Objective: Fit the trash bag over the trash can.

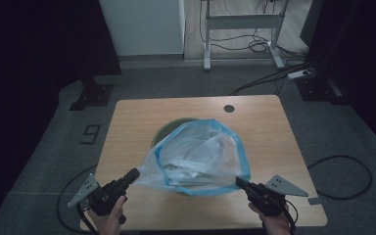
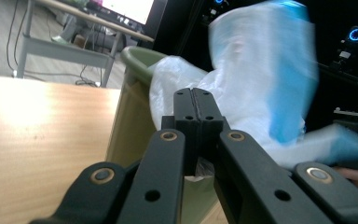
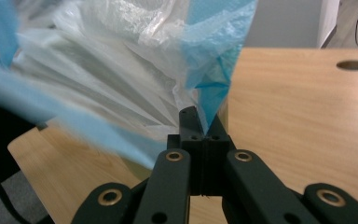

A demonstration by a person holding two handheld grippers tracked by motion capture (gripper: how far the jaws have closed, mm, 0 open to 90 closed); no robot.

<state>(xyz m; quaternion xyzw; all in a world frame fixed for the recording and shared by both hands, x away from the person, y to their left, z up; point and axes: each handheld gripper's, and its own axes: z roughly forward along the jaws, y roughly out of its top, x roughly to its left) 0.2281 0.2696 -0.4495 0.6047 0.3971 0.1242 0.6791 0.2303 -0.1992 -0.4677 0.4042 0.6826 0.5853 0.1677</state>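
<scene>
I am holding the plastic bag [image 1: 200, 156] by its blue rim, stretched between both grippers over the green bin [image 1: 169, 128] at the middle of the desk [image 1: 269, 132]. The left gripper [image 1: 133, 175] is pinching the rim at the bag's near left side, its fingers [image 2: 186, 109] pressed together on the thin film. The right gripper [image 1: 240, 182] is pinching the rim at the near right, its fingers [image 3: 189, 122] clamped on a blue fold.

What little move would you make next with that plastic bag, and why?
Probably lower its blue rim around the green bin's rim. Both the left hand-held gripper and right hand-held gripper pinch the bag, stretched open above the bin.
</scene>
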